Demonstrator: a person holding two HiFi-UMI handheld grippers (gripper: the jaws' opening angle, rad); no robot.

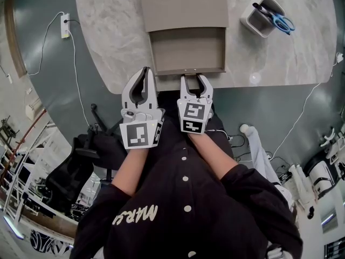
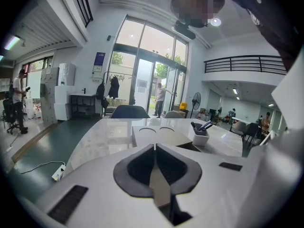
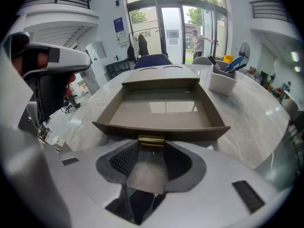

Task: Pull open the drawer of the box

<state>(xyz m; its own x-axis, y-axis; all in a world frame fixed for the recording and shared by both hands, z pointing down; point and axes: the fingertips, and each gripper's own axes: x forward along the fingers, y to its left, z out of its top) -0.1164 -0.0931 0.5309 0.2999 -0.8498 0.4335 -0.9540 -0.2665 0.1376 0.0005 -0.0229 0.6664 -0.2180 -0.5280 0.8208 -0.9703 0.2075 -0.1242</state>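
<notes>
Marble worktop [image 1: 108,36]: right tongs [image 1: 195,79] clamped on brass handle [image 3: 151,141] of open drawer [image 1: 187,50], box [image 1: 183,4] beyond. Left tongs [image 2: 155,146] together, empty, just beside them.

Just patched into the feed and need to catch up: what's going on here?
A person works two hand-held grippers. The right gripper is closed on the brass handle of the drawer, which stands pulled well out of the box and looks empty. The left gripper is shut on nothing, beside it at the table edge.
</notes>
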